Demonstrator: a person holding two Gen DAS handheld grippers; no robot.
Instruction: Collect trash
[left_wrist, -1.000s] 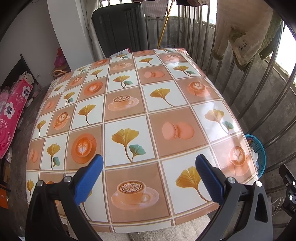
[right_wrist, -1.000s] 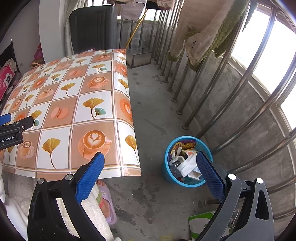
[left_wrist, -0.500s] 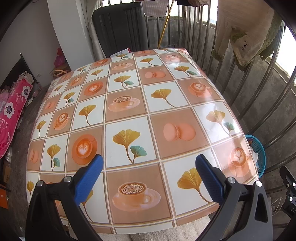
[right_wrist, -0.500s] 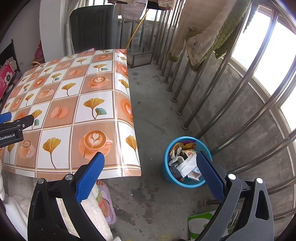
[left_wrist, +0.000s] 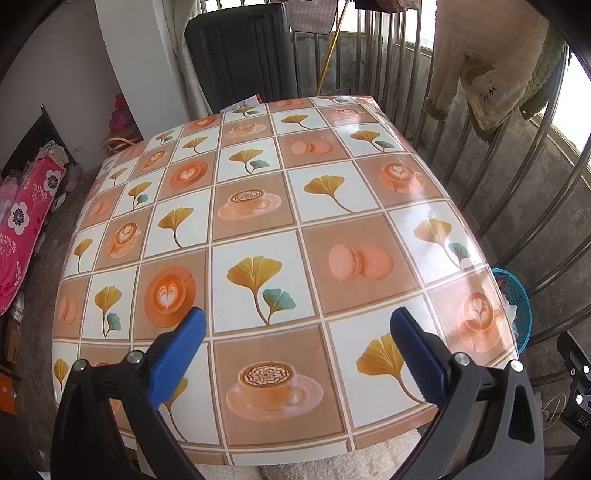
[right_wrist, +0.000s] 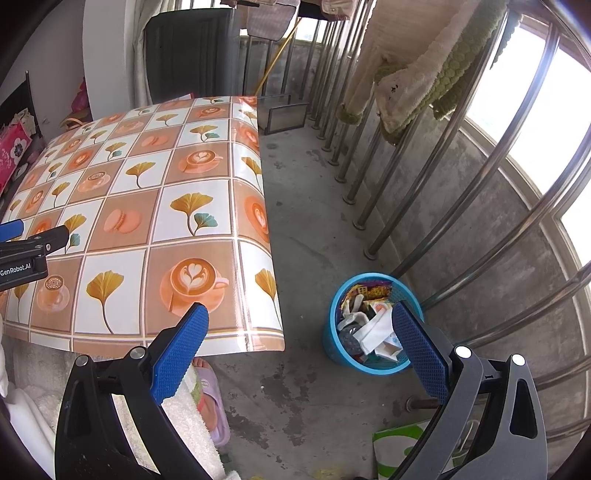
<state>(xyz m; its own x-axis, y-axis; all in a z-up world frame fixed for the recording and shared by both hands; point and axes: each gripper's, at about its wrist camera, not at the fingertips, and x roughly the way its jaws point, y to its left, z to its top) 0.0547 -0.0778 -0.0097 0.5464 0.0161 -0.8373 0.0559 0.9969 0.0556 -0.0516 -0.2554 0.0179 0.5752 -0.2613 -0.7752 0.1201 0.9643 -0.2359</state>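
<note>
Trash basket (right_wrist: 369, 325): blue, full of wrappers, on floor at 3 o'clock of the table (right_wrist: 122, 266) | tabletop bare, so I should scan floor for strays | my right gripper (right_wrist: 297, 343): spread wide, empty, above the basket | my left gripper (left_wrist: 295, 347): spread wide, empty, over tablecloth.

Left wrist camera looking down closely over the glossy orange-and-white patterned tablecloth (left_wrist: 295, 229), right wrist camera facing its corner (right_wrist: 147, 206) and the blue mesh plastic bin (right_wrist: 369, 325), both sharing them.
</note>
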